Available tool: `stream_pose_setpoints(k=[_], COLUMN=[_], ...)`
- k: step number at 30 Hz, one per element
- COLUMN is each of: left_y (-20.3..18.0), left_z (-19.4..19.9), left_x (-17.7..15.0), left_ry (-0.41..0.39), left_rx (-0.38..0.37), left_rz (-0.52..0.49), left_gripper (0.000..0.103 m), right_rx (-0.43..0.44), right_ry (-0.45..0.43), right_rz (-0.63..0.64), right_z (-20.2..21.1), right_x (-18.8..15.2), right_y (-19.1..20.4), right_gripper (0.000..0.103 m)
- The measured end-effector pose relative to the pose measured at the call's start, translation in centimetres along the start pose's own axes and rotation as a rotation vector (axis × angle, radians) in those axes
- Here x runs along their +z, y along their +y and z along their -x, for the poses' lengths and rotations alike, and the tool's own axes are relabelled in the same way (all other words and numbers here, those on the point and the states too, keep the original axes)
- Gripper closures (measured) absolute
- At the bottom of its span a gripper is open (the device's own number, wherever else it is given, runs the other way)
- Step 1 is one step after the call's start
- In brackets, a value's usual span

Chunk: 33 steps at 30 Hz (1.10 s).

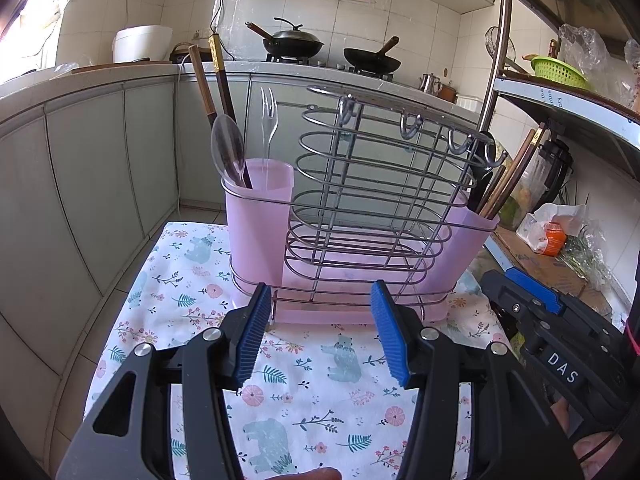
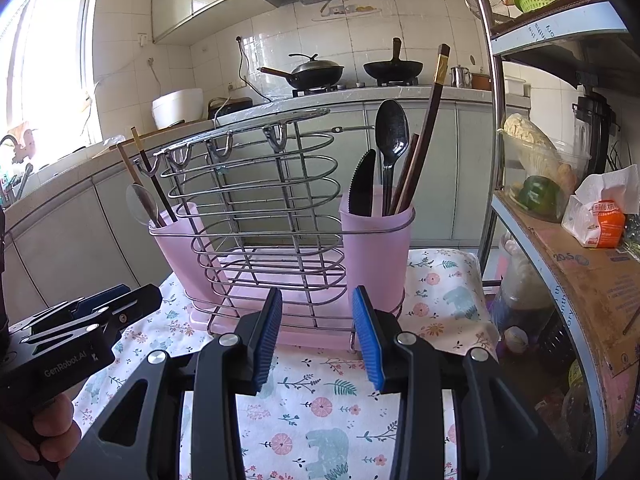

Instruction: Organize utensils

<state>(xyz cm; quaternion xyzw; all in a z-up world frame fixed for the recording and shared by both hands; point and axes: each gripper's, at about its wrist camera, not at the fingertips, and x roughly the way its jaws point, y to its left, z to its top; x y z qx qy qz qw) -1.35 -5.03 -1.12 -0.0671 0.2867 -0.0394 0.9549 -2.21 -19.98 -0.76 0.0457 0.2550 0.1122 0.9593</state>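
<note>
Wire rack (pink cups) on cloth

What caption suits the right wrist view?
Open right gripper facing a wire rack whose pink cup holds black utensils.

The left gripper points forward and somewhat down, its two blue pads standing apart with nothing between them. The right gripper is pitched much the same, its pads also parted and empty, the gap a little narrower. The two sit side by side: in the left wrist view the right gripper juts in at 4 o'clock, and in the right wrist view the left one enters at 8 o'clock. A hand wraps the left gripper's handle from below, fingers curled round it.
</note>
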Motion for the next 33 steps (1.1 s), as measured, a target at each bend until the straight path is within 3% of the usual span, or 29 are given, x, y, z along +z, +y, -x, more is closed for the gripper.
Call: stream_pose_setpoints(k=[33], left_y=[0.69], left_z=[-0.8], left_x=[-0.1], left_ry=[0.024], left_rx=[0.004], left_rz=[0.002], left_gripper=[0.051], right_rx=[0.0], right_ry=[0.02], right_rz=[-0.003], right_z=[-0.66], right_x=[-0.01], right_y=[-0.4], right_gripper=[0.066])
